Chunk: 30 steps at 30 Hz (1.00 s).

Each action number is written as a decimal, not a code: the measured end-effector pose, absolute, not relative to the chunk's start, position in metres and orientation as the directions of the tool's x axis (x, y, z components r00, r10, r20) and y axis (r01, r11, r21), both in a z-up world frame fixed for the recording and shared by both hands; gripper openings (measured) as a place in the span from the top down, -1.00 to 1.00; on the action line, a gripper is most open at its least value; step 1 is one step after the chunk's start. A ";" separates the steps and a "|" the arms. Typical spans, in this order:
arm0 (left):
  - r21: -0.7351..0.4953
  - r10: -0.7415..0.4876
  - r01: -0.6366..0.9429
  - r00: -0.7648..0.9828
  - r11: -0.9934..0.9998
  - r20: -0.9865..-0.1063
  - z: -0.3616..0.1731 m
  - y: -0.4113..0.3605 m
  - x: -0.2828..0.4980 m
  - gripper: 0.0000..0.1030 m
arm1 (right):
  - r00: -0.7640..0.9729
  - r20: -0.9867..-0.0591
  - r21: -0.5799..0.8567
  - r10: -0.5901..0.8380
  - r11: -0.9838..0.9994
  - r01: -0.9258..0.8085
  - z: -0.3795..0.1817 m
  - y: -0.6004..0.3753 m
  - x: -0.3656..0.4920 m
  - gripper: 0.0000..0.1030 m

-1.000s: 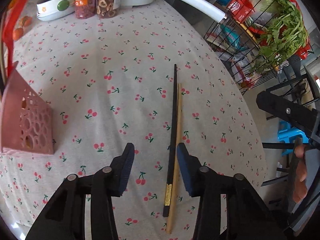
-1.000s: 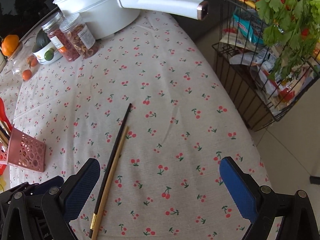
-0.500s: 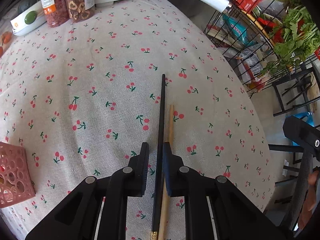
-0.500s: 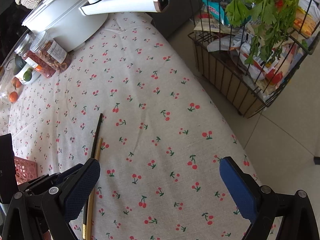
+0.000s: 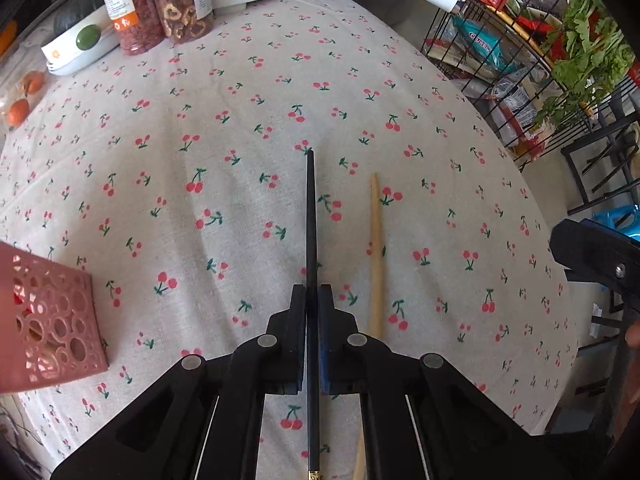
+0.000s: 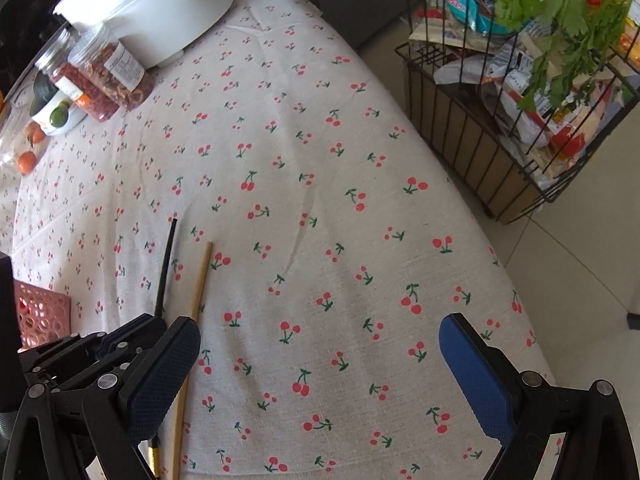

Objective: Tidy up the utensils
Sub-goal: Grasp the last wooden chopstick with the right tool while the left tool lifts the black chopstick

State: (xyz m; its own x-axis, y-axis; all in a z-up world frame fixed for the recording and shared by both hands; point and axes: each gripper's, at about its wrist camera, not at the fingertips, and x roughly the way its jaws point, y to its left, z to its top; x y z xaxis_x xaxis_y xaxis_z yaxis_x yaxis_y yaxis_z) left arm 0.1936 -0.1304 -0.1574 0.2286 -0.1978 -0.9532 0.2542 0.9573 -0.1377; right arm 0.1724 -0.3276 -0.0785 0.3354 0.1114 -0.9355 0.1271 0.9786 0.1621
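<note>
Comparing with a second earlier, we saw our left gripper [image 5: 312, 294] had pinched the black chopstick [image 5: 310, 216], parting it from the wooden chopstick [image 5: 375, 248]; the pink holder [image 5: 48, 320] waited left. Right gripper [image 6: 320, 356] stayed spread.

Cherry-print tablecloth [image 5: 240, 120] carries wooden chopstick [image 5: 375, 256], pink holder [image 5: 52, 320], jars [image 5: 160, 4].

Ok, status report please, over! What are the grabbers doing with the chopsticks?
Left gripper shut on black chopstick. Right gripper open, holding nothing. Wooden chopstick flat on cloth. Pink holder left, path unblocked.
</note>
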 end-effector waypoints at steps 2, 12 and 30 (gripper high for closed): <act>-0.143 -0.208 0.257 0.243 0.956 -0.947 -0.150 -0.117 0.181 0.90 | 0.323 -0.941 0.140 0.103 0.986 0.094 -0.082 -0.316 0.172 -0.93; -0.149 -0.251 0.297 0.346 0.943 -0.904 -0.103 -0.057 0.123 0.90 | 0.282 -0.957 0.075 0.068 0.997 0.013 -0.100 -0.267 0.175 -0.93; -0.205 -0.308 0.281 0.401 0.938 -0.863 -0.081 0.005 0.084 0.90 | 0.255 -0.967 -0.016 -0.002 0.998 -0.054 -0.154 -0.202 0.183 -0.75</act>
